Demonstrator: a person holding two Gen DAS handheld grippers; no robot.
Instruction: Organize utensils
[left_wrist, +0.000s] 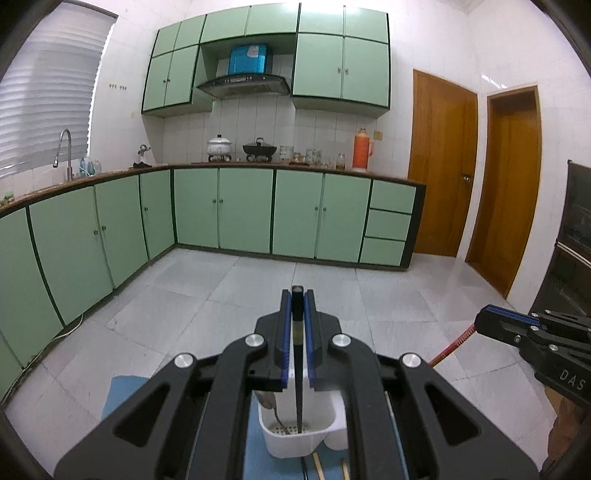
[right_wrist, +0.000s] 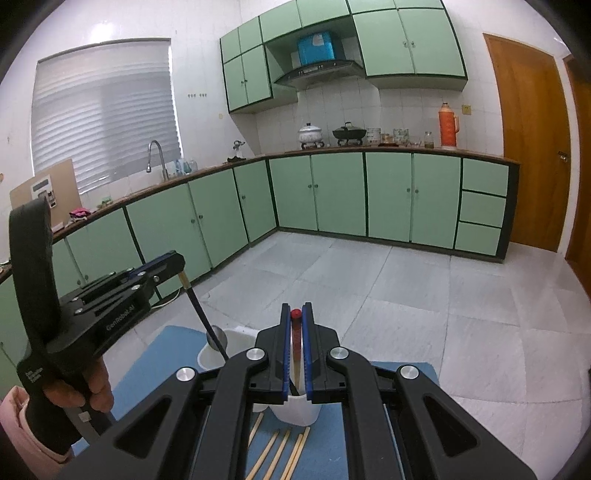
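My left gripper (left_wrist: 297, 299) pinches a black chopstick (left_wrist: 298, 373), the right gripper (right_wrist: 295, 314) a red one (right_wrist: 295, 334). Either tip could catch the holder (left_wrist: 295, 441) rim and tip it.

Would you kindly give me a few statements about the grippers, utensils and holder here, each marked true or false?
1. The left gripper is shut on a black-handled utensil. True.
2. The right gripper is empty. False: it is shut on a red-handled utensil.
3. Chopsticks lie on the blue mat. True.
4. The white holder stands on the kitchen counter. False: it stands on the blue mat.
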